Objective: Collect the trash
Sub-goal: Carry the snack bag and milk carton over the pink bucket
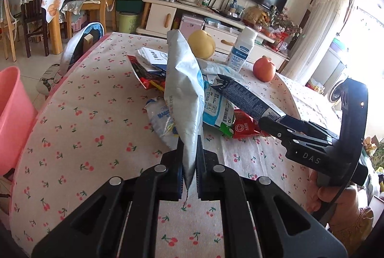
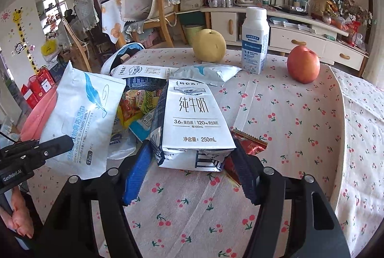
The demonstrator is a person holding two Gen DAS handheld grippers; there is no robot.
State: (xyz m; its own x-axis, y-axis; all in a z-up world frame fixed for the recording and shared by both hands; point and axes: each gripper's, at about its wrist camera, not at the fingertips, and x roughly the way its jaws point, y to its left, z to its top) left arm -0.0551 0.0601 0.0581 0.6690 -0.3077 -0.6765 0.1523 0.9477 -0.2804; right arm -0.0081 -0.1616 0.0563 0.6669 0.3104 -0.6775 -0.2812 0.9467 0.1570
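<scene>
My left gripper (image 1: 190, 150) is shut on the bottom edge of a white and blue wipes packet (image 1: 184, 90), which stands upright above the cherry-print table (image 1: 96, 138). That packet (image 2: 79, 114) also shows at the left of the right wrist view, with the left gripper (image 2: 60, 145) on it. My right gripper (image 2: 192, 147) is shut on a 250 mL milk carton (image 2: 194, 123), its pads pressing on the carton's two lower corners. In the left wrist view the right gripper (image 1: 273, 123) holds the carton (image 1: 244, 94) over a pile of wrappers (image 1: 156, 80).
A pink bin (image 1: 12, 114) stands beside the table at the left. At the table's far side are a yellow pear (image 1: 201, 44), a white bottle (image 1: 242, 51) and a red apple (image 1: 264, 68). A red wrapper (image 1: 242, 126) lies under the carton. Chairs and a TV cabinet stand beyond.
</scene>
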